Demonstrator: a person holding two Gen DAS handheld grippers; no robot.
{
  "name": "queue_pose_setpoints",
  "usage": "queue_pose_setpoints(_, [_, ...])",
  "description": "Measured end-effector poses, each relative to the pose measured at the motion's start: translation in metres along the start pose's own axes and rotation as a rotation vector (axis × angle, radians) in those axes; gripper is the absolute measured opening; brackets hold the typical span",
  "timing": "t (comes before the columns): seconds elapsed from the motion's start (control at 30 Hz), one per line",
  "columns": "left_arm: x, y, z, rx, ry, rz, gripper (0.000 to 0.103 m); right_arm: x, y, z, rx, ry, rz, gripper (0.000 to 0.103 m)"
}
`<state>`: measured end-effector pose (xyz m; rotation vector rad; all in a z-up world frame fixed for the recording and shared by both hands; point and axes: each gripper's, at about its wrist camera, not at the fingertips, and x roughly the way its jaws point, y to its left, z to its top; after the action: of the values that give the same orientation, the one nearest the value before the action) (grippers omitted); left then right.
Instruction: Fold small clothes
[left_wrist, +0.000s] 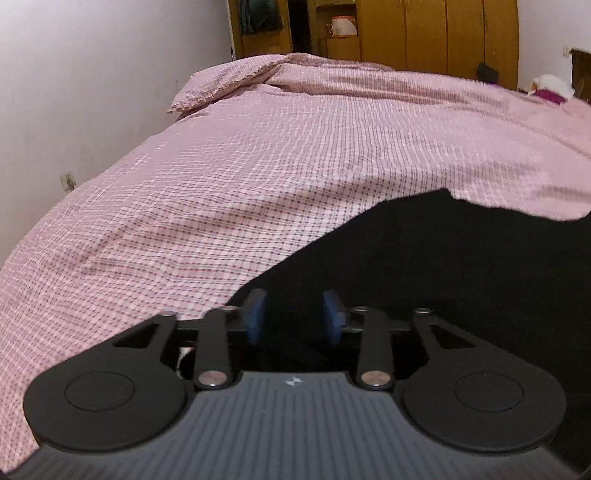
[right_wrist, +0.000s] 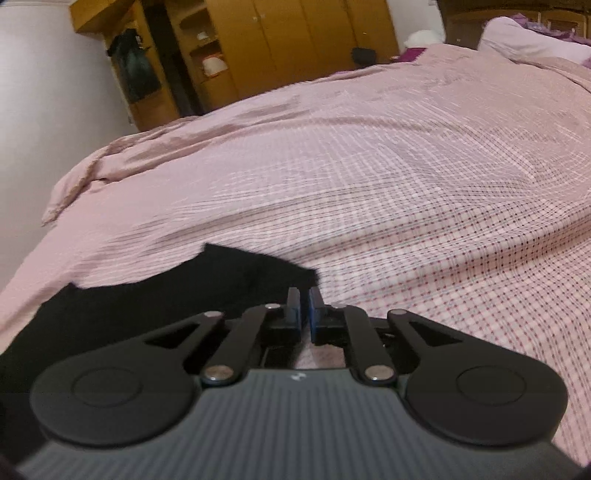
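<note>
Black garment (left_wrist: 424, 266) is down on the bed (left_wrist: 258, 177), spread across the pink checked cover near its close edge. We're mid-fold, I'd say, btwn one grab and the next.

Left gripper (left_wrist: 294, 315): fingers apart, blue pads either side of black cloth, nothing pinched that I can see. It sits low over the garment's left part, nose angled down.

Right gripper (right_wrist: 304, 308): fingers nearly together, just a sliver of a gap. Garment's raised corner (right_wrist: 258, 266) is right beside the tips, but whether any cloth is nipped in there, can't tell; fabric is black against black parts.

Next move, my read: left needs to settle onto an edge and close, and both sides then carry the cloth across w/o letting it bunch.

Views differ: left wrist cam shows the garment's far outline with a notch and the big dark expanse to the right; right wrist cam shows the garment's right-hand limit, w/ bare cover beyond, plus a pillow (right_wrist: 528, 37) at the bed's far end.
</note>
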<state>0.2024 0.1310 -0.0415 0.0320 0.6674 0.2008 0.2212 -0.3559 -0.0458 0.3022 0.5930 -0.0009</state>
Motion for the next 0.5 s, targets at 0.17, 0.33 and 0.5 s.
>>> queue_pose_setpoints(0.17, [-0.038, 0.017, -0.001, 0.011, -0.009, 0.015, 0.062, -0.033, 0.02, -0.01, -0.031, -0.043, 0.07, 0.064])
queue_pose_setpoints(0.33, [-0.073, 0.038, -0.012, 0.003, -0.005, 0.034, 0.068, -0.061, 0.048, -0.02, -0.099, -0.027, 0.119, 0.064])
queue_pose_setpoints(0.5, [-0.105, 0.06, -0.025, -0.024, 0.012, 0.03, 0.069, -0.089, 0.072, -0.032, -0.147, -0.013, 0.151, 0.064])
